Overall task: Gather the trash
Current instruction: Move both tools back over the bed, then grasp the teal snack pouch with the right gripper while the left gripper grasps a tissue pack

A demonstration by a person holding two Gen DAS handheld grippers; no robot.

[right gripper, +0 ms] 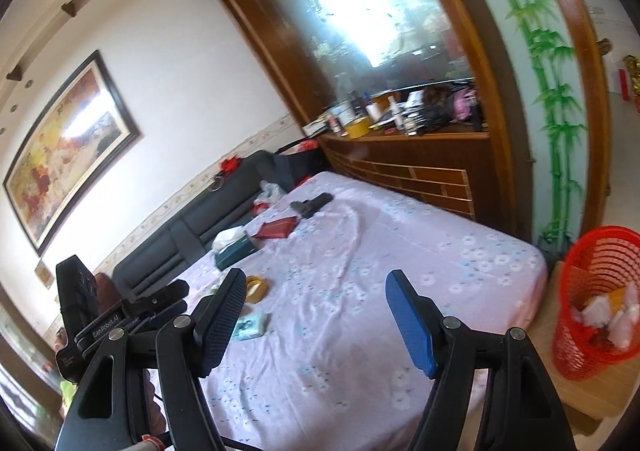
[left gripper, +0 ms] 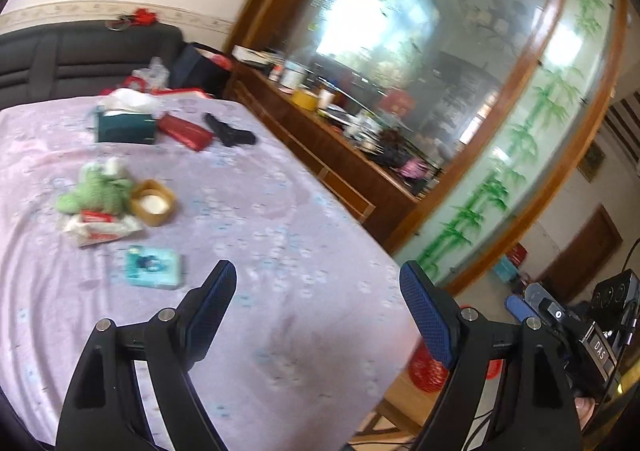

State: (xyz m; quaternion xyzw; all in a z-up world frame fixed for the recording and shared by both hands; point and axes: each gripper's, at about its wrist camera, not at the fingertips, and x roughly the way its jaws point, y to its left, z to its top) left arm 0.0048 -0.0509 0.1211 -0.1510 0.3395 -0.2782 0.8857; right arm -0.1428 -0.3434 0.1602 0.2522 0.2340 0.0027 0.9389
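A red mesh trash basket [right gripper: 600,299] stands on a low wooden stand to the right of the bed, with white crumpled paper [right gripper: 604,315] inside; it shows partly behind my finger in the left wrist view [left gripper: 426,371]. My left gripper [left gripper: 316,279] is open and empty above the bed's near part. My right gripper [right gripper: 316,287] is open and empty above the bed, left of the basket. A teal packet [left gripper: 153,266], also in the right wrist view [right gripper: 251,325], a white wipes pack [left gripper: 102,229] and a green plush [left gripper: 96,189] lie on the lilac sheet [left gripper: 280,235].
A roll of tape [left gripper: 154,203], a green tissue box [left gripper: 126,123], a red wallet [left gripper: 186,131] and a black toy gun [left gripper: 230,131] lie on the bed. A wooden cabinet [left gripper: 340,159] with clutter and a mirror stands along the bed's far side. A dark headboard [left gripper: 80,59] is behind.
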